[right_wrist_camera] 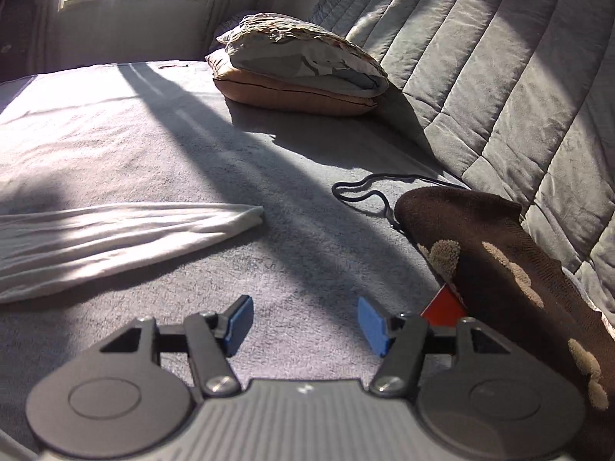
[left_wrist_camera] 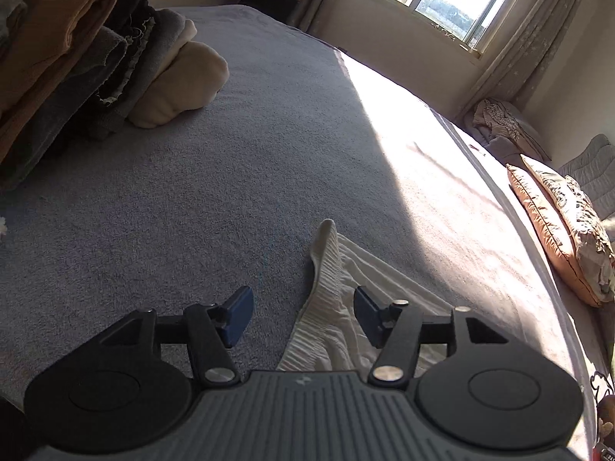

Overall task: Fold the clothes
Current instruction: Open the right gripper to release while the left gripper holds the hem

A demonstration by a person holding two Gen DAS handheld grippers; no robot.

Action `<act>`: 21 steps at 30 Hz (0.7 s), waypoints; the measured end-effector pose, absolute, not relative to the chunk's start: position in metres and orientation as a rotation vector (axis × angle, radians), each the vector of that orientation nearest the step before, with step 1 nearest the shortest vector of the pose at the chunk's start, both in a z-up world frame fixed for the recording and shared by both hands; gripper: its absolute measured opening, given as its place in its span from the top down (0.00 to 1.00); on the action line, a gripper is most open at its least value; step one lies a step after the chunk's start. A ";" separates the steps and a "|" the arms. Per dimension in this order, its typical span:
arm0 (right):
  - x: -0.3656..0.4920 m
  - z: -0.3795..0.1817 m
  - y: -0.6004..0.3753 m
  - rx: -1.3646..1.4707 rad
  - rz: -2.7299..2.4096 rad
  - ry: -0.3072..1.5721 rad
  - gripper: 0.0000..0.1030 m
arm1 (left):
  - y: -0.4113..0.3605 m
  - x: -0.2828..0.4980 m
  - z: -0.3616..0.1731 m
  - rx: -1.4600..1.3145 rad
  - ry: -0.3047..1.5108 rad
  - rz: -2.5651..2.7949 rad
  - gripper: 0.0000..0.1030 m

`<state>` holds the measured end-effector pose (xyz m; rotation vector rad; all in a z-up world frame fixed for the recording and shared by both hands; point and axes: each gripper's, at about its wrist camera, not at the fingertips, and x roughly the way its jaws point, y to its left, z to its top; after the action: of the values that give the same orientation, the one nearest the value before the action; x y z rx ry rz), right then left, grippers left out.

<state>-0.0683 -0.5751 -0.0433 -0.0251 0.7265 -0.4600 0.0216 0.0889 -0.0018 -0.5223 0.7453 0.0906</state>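
Left tool (left_wrist_camera: 303,317) open over white garment (left_wrist_camera: 326,330); right tool (right_wrist_camera: 305,322) open, empty.

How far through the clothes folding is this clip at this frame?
Done: a stack of folded clothes sits at the far side of the bed. In hand: nothing; the left gripper and right gripper are both open and empty, with the white garment lying flat on the bed. Left: the brown patterned garment lies unfolded by the quilt.
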 end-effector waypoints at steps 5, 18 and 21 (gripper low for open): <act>-0.153 -0.038 -0.595 0.109 -0.455 0.748 0.38 | 0.078 -0.038 -0.023 -0.606 0.807 0.066 0.40; -0.195 -0.056 -0.586 0.171 -0.148 0.818 0.39 | 0.073 -0.010 -0.075 -0.722 0.794 0.022 0.73; -0.177 -0.058 -0.572 0.078 -0.131 0.800 0.53 | 0.074 -0.005 -0.077 -0.719 0.809 0.027 0.97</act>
<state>-0.1771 -0.5720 -0.0575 0.0775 0.7999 -0.1307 -0.0049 0.0740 -0.0769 -0.7188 0.8089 0.0272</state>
